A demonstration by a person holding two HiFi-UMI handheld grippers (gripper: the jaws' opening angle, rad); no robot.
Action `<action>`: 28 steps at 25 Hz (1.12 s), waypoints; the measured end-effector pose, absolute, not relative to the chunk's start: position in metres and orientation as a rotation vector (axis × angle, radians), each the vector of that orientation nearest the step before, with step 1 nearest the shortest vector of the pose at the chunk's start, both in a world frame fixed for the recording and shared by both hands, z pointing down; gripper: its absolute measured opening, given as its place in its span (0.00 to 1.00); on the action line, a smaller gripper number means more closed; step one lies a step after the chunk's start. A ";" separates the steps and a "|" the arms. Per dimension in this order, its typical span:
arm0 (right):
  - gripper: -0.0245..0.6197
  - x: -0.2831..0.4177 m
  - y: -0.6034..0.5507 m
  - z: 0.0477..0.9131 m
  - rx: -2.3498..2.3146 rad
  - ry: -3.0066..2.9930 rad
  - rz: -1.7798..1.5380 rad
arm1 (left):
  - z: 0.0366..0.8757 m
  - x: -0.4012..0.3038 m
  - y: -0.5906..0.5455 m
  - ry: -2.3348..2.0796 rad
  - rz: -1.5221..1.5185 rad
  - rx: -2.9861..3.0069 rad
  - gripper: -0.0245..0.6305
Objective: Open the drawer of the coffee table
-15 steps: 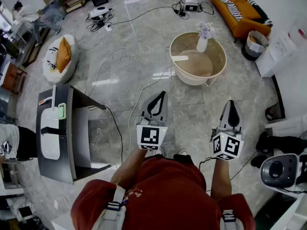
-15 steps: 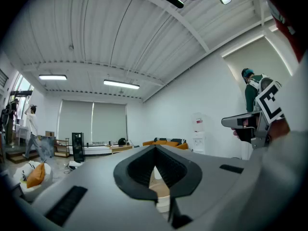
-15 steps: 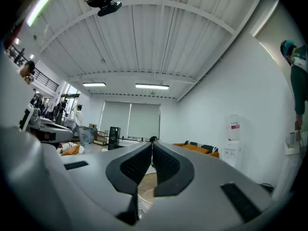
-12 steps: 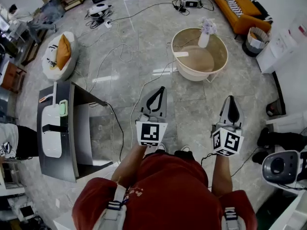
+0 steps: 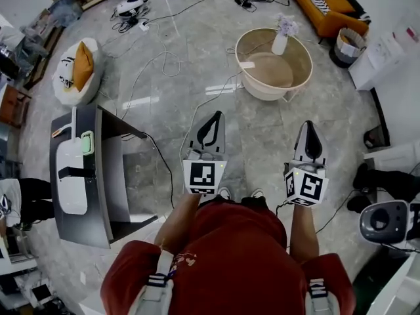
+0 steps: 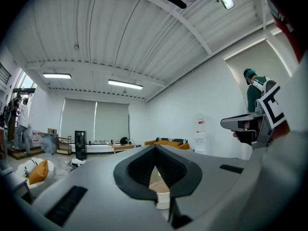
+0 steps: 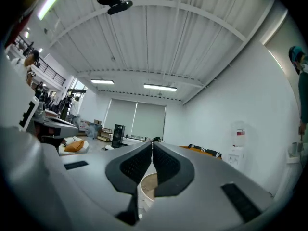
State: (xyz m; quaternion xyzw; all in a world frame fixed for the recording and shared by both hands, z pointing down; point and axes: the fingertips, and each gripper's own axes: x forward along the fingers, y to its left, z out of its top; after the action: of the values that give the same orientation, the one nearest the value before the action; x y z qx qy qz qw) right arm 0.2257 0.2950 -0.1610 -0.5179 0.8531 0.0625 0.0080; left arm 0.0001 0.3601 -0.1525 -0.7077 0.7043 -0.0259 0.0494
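Grey marble floor point(image 5: 164, 77) strewn with cables spreads below me in the head view. The coffee table point(image 5: 269, 97), round and cream with a raised rim, stands ahead of me and slightly to the right, well apart from both tools. A white vase of flowers point(image 5: 281, 39) stands on it. I cannot make out its drawer from up here. An orange sofa point(image 5: 328, 8) lies beyond it, and a dark counter point(image 5: 105, 176) carrying a white device point(image 5: 69, 179) stands off to my left. I hold my left gripper point(image 5: 217, 114) and my right gripper point(image 5: 308, 124) side by side in front of me, level, pointing toward the table, touching nothing.

Looking along my left gripper point(image 6: 155, 147), its fingers meet at the tips and hold nothing. A pale sliver of something cream shows in the hollow behind the tips. Further off are the sofa point(image 6: 168, 142), a water dispenser point(image 6: 199, 133) against the white wall, and blinds over the far windows.

Looking along my right gripper point(image 7: 152, 144), its fingers are pressed together with only a thin seam between them, empty as well. The coffee table point(image 7: 147, 186) shows beneath them, low and ahead, out of reach. The sofa point(image 7: 202, 149) and the water dispenser point(image 7: 237, 143) sit to the right.
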 end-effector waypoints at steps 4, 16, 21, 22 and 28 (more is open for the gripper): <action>0.07 0.200 0.307 -0.152 -1.598 2.681 0.172 | -0.147 -0.011 0.369 2.145 -0.084 -2.159 0.06; 0.07 0.188 0.273 -0.105 -1.687 2.653 -0.032 | -0.120 -0.030 0.330 2.112 -0.128 -2.212 0.06; 0.07 0.173 0.217 -0.091 -1.708 2.634 -0.064 | -0.114 -0.044 0.269 2.090 -0.148 -2.230 0.06; 0.07 0.169 0.204 -0.090 -1.712 2.632 -0.064 | -0.113 -0.046 0.256 2.087 -0.160 -2.240 0.06; 0.07 0.160 0.120 -0.084 -1.739 2.592 -0.142 | -0.109 -0.057 0.162 2.092 -0.134 -2.319 0.06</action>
State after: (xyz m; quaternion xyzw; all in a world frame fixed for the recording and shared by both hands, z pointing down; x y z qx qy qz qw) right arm 0.1597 0.1205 -0.0835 -0.5566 0.8295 -0.0453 0.0084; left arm -0.0574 0.1623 -0.1086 -0.7419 0.6691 -0.0428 0.0077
